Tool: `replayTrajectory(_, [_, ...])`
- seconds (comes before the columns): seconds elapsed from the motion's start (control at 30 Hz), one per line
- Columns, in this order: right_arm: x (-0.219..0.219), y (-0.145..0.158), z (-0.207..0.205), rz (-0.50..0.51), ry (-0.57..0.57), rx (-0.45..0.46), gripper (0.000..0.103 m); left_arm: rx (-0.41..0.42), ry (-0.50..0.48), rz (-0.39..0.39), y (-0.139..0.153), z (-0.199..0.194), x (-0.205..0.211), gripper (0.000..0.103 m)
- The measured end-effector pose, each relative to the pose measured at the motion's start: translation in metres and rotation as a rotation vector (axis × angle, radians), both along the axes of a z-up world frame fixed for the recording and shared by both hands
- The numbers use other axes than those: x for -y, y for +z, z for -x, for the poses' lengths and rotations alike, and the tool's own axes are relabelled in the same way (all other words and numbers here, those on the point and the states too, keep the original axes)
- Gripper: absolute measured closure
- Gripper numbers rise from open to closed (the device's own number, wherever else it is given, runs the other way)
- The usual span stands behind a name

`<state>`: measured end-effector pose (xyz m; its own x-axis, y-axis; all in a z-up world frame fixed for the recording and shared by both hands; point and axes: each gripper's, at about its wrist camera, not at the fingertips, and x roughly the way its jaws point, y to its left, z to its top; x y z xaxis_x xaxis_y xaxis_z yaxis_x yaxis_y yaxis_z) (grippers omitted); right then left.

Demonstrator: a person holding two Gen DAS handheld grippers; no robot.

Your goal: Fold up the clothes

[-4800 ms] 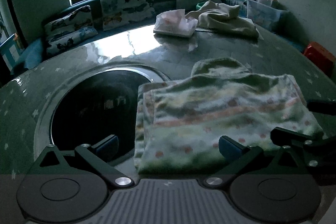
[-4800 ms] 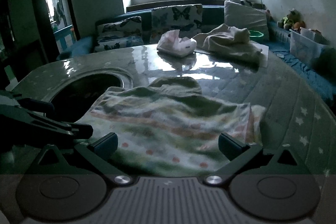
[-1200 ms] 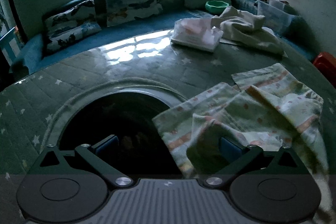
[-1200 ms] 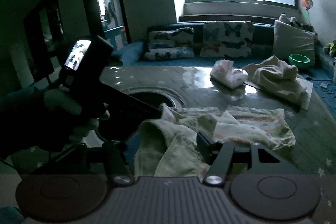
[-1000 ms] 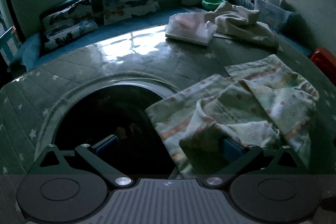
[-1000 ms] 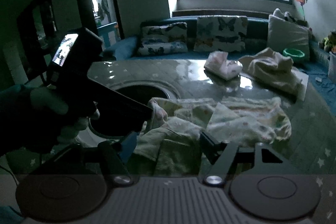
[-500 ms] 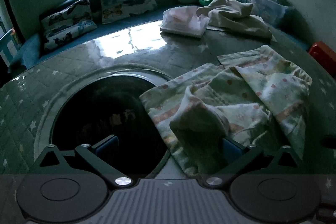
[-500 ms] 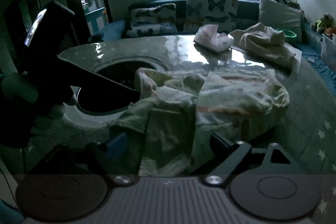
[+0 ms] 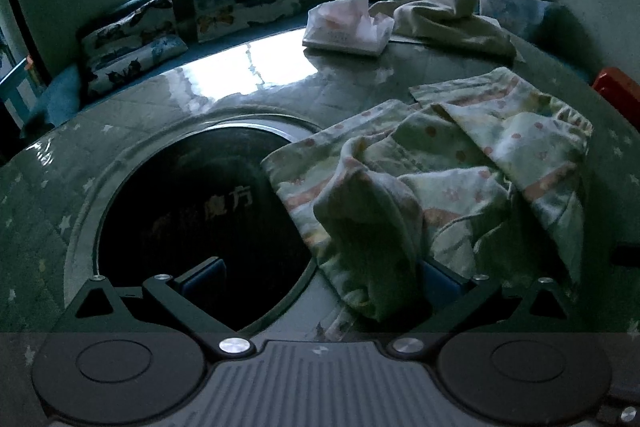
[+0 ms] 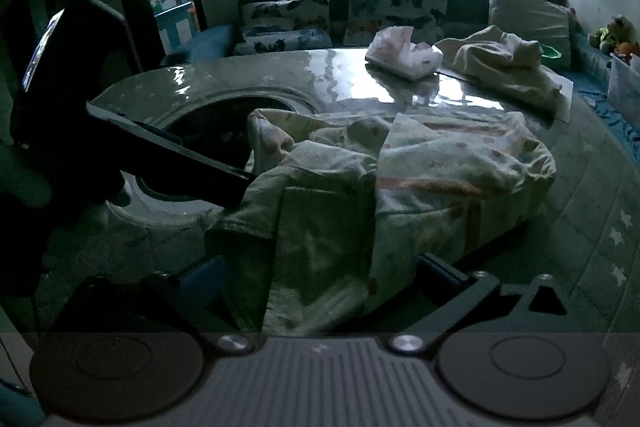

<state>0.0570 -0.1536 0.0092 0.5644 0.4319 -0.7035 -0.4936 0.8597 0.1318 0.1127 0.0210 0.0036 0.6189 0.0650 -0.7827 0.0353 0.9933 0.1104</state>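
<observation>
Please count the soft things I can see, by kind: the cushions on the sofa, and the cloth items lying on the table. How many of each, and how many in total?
Butterfly-print cushions: 3
Plain pale cushion: 1
Patterned garment, rumpled, near the round opening: 1
Cream cloth heap at the far side of the table: 1
Pale pink-white bundle beside the cream heap: 1
Total: 7

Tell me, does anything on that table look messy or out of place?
Yes. The striped garment lies crumpled rather than flat, and its near edge hangs over the round dark opening in the table. A cream garment sits bunched at the far side.
</observation>
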Motion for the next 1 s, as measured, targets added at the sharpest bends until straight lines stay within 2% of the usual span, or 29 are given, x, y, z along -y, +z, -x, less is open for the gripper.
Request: replayTrajectory(1.0, [-0.005,-0.013,-0.008,0.018,-0.014,-0.040,0.000,-0.005,-0.005,-0.088,-0.013,0.005,0.015,0.000])
